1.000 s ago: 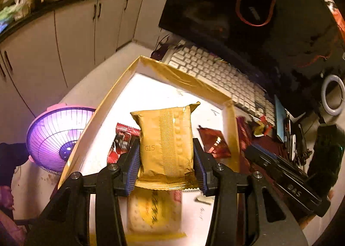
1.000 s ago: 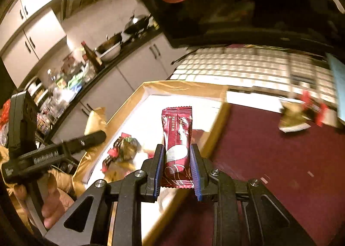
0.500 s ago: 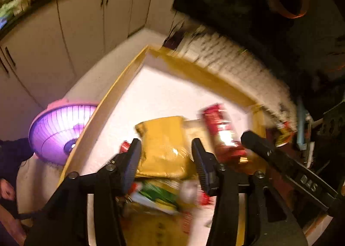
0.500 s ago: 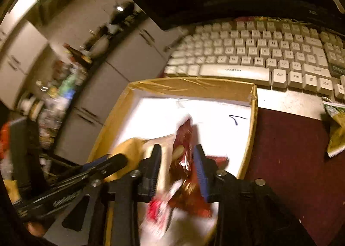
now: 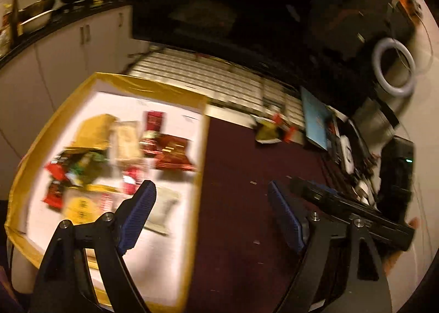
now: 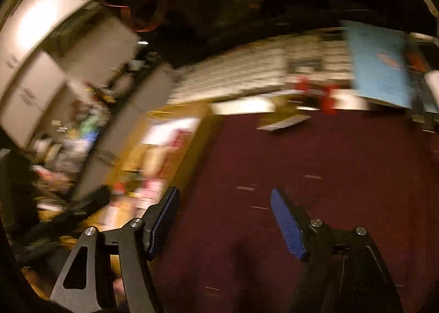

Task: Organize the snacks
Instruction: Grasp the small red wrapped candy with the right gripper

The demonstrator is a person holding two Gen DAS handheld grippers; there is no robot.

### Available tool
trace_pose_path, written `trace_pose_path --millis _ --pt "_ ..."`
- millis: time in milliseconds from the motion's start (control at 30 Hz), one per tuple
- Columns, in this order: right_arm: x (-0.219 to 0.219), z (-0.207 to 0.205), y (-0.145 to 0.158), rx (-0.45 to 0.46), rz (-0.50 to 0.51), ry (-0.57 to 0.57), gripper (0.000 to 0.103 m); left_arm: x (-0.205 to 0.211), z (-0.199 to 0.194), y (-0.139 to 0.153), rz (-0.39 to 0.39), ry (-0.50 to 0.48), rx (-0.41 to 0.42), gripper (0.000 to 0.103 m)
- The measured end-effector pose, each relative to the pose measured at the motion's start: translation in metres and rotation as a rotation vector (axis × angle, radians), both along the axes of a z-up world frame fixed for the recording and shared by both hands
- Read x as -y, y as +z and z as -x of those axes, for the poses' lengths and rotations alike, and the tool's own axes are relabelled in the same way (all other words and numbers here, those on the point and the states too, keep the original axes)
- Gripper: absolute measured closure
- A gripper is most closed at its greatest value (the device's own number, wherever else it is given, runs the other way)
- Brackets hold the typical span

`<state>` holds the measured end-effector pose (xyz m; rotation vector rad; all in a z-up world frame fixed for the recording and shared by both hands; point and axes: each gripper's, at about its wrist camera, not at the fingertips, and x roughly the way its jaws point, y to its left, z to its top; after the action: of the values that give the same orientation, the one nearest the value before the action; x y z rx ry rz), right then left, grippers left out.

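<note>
A shallow cardboard box (image 5: 201, 148) with a tan rim and white floor holds several snack packets, among them a tan packet (image 5: 94, 130) and a dark red bar (image 5: 153, 123). My left gripper (image 5: 211, 189) is open and empty, above the box's right edge and the maroon mat (image 5: 247, 175). My right gripper (image 6: 223, 195) is open and empty over the mat (image 6: 315, 162), right of the box (image 6: 189, 148); this view is blurred. More snack packets (image 5: 270, 131) lie on the mat near the keyboard, also in the right wrist view (image 6: 310, 93).
A white keyboard (image 5: 208, 85) lies behind the box under a dark monitor (image 5: 260, 11). A blue booklet (image 5: 315, 120), cables and a ring light (image 5: 392, 66) crowd the right side. The other gripper's black body (image 5: 351, 206) reaches in from the right. Kitchen cabinets (image 5: 68, 46) stand at left.
Both grippers have opened and let go: the tan packet and the dark red bar now lie in the box. Both grippers have swung right, over the maroon mat.
</note>
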<state>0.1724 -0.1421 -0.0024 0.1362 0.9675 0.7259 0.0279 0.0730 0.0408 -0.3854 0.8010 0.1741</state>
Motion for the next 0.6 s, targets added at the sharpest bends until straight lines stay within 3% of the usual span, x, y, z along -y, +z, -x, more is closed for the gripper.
trace_pose_path --millis 167,300,600 --pt "0.028 -0.015 -0.015 -0.040 -0.014 -0.057 0.032 0.028 -0.016 -0.011 -0.029 -0.067 -0.047 0.020" --pt "0.030 -0.024 -0.020 -0.069 -0.030 -0.056 0.032 0.039 -0.019 -0.023 -0.005 -0.127 -0.072 0.020" --pt "0.005 -0.048 -0.019 -0.091 -0.008 -0.009 0.032 0.028 -0.020 -0.027 0.045 -0.116 -0.069 0.020"
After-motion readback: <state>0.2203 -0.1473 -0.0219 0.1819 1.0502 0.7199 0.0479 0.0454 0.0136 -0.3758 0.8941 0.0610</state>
